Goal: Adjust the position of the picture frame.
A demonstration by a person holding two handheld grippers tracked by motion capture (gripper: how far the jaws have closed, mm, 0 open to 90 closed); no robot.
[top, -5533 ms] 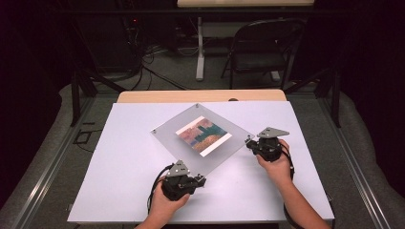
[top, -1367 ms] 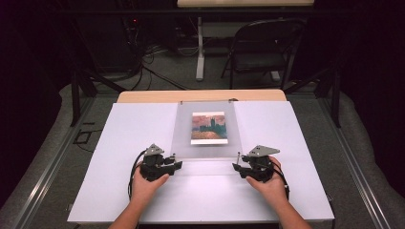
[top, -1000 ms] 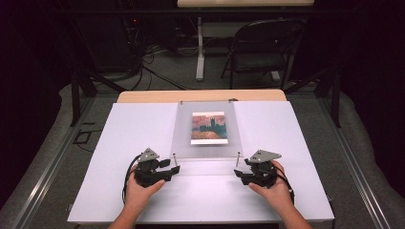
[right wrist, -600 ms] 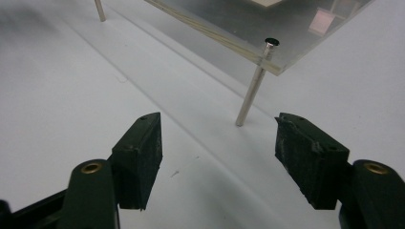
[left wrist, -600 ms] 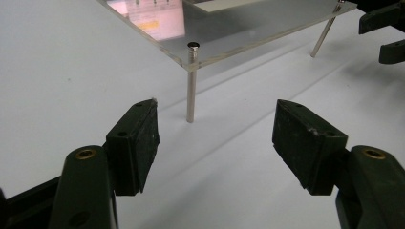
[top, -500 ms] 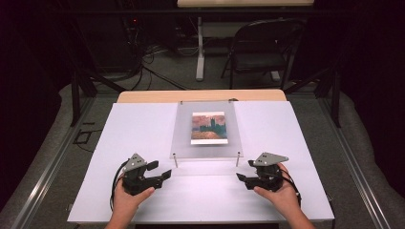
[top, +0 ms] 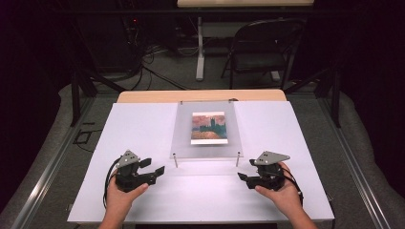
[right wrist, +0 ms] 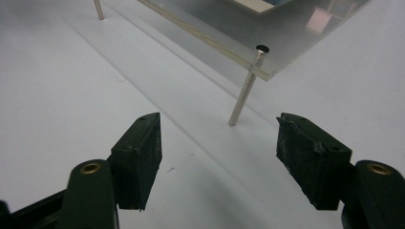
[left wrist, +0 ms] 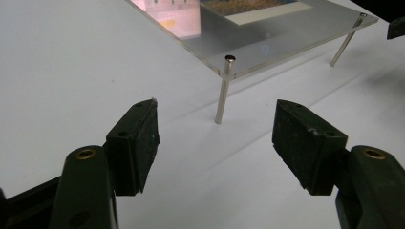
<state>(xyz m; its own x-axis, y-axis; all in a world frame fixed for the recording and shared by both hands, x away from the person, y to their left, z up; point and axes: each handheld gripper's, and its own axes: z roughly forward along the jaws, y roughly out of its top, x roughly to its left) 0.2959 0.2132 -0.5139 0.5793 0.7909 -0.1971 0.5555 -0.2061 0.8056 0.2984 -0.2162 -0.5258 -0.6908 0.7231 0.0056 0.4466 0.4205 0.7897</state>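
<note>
On the left side of the white table [top: 143, 129], the left gripper [top: 155, 166] sits in the person's left hand [top: 122, 195], its jaws spread wide and holding nothing, aimed toward the table's middle. From the left gripper view, those jaws frame the near left metal leg [left wrist: 222, 90] of the clear acrylic picture frame [left wrist: 267, 38], which stands well short of the jaw tips and apart from them.

At the table's centre, the acrylic picture frame [top: 207, 129] rests on thin metal standoff legs, squared to the table edges, with its far edge near the wooden strip at the back. Sandwiched in it is a small painted print [top: 208, 128] showing dark towers against a pinkish-orange sky; no writing or label can be read on it.

Farther right, the right gripper [top: 243, 176] is held in the right hand [top: 282, 193], jaws likewise wide apart and empty, pointing inward. Its own view shows the near right leg [right wrist: 244, 93] between the jaws but beyond them, untouched. Both grippers lie just in front of the frame's near edge.
</note>
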